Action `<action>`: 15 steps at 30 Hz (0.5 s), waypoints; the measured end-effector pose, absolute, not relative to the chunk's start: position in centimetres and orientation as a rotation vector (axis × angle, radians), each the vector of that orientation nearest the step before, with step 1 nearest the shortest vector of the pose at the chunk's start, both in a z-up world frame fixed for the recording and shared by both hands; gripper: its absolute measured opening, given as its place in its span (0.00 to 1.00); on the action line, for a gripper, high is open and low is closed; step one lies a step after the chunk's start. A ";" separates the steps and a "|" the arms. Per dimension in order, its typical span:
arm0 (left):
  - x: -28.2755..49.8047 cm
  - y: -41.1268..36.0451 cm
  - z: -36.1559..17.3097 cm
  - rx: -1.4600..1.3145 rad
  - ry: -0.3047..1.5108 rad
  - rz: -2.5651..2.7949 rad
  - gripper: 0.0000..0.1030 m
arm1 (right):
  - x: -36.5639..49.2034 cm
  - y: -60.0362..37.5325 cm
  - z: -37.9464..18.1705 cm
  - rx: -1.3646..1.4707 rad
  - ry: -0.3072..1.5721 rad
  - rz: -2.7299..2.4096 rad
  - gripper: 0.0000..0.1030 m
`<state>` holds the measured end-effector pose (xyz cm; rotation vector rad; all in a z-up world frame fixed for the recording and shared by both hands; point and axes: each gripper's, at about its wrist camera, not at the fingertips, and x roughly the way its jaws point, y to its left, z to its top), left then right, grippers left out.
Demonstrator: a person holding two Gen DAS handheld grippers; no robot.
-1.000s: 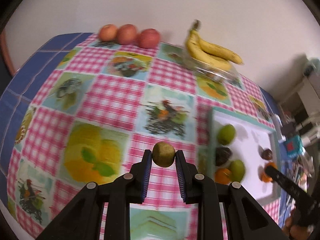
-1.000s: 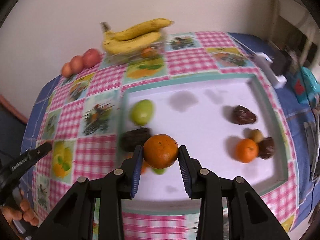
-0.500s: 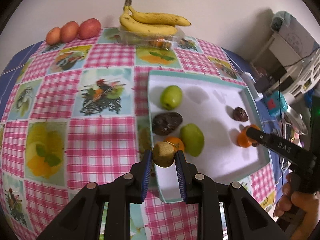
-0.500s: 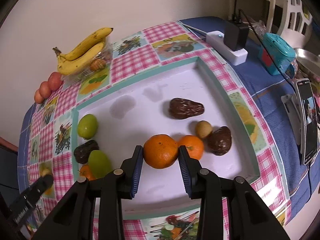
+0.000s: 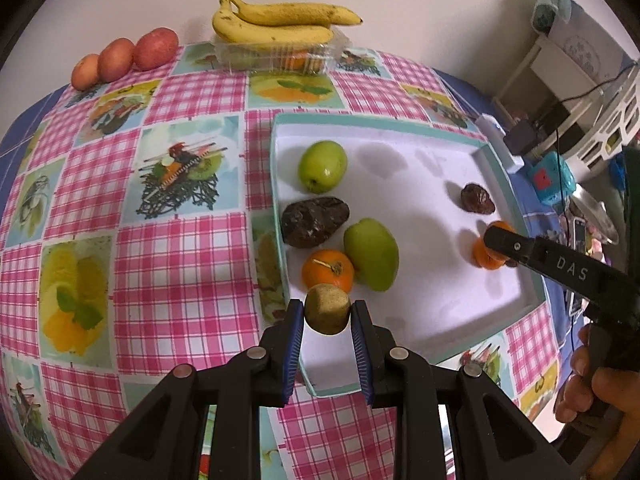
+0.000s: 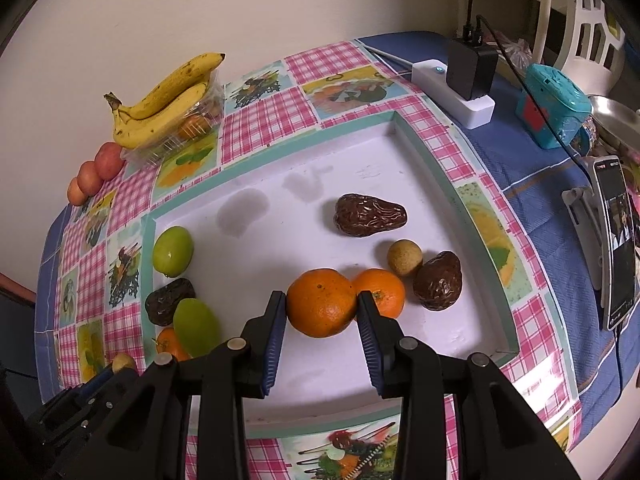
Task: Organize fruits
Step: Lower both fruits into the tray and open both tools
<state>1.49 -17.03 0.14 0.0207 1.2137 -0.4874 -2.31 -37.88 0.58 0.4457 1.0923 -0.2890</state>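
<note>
The left gripper [image 5: 327, 316] is clamped on a small brownish-green fruit [image 5: 327, 314] above the near-left corner of the tray [image 6: 468, 208]; the right gripper [image 6: 321, 312] is clamped on an orange [image 6: 321, 302] beside a second orange [image 6: 384, 292]. Several fruits are already grouped in the tray; both held fruits remain to be set down. Bananas [image 5: 280, 20] and three apples [image 5: 124, 58] are left on the checked tablecloth [image 5: 180, 240], against a plain wall. A power strip [image 6: 456, 88] is seen beyond the tray.

Both the left gripper [image 5: 327, 314] and right gripper [image 6: 322, 307] point steeply downward, jaws clamped.
</note>
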 end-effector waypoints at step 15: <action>1.2 -18.3 -2.1 0.104 1.276 -0.493 0.25 | -1.5 -37.2 -1.2 0.425 1.160 -0.269 0.36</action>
